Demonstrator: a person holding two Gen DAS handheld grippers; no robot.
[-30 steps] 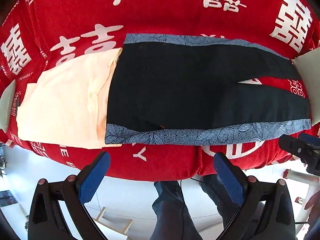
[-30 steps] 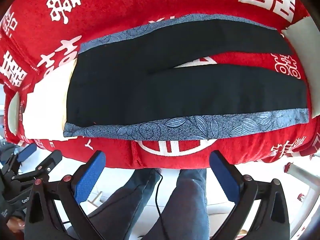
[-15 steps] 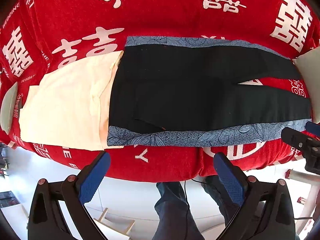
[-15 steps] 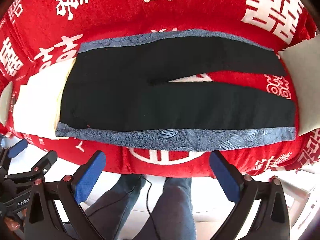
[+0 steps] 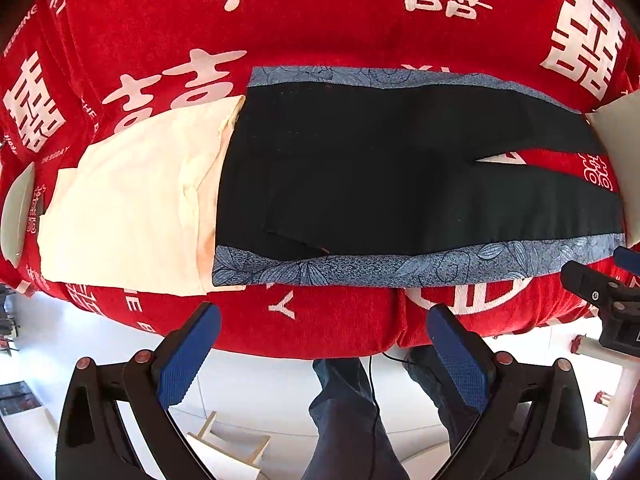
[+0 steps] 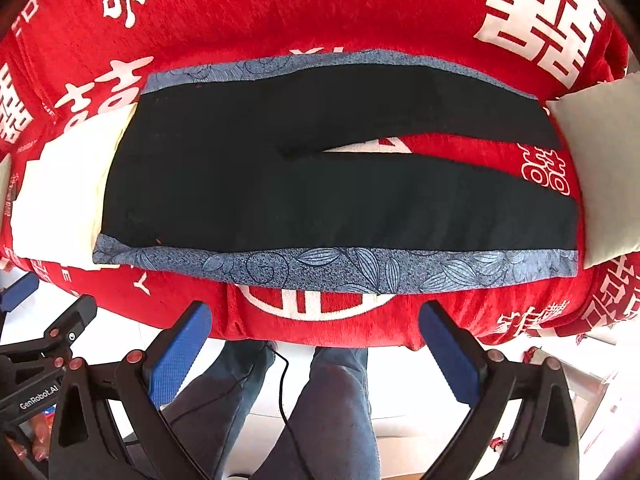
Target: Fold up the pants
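Two grippers hang in the air off the near edge of the sofa, both with jaws spread wide and nothing between them. Under the left gripper (image 5: 320,344) and the right gripper (image 6: 314,334) the person's legs (image 6: 332,400) in blue jeans show against a pale floor, with a thin black cable running down between them. Neither gripper touches any cloth; the blue pads sit just short of the red cover's front fold. In the left view the right gripper shows at the right edge, and in the right view the left one shows at the lower left.

Beyond them the pants (image 5: 380,176) (image 6: 320,184) lie flat on the sofa (image 5: 320,20), waist to the left and legs to the right, parted in a narrow V. They are black with a blue leaf-patterned band along each outer side. A cream cloth (image 5: 128,208) lies at the waist end, its edge tucked under the waistband. A pale cushion (image 6: 600,168) touches the leg ends.
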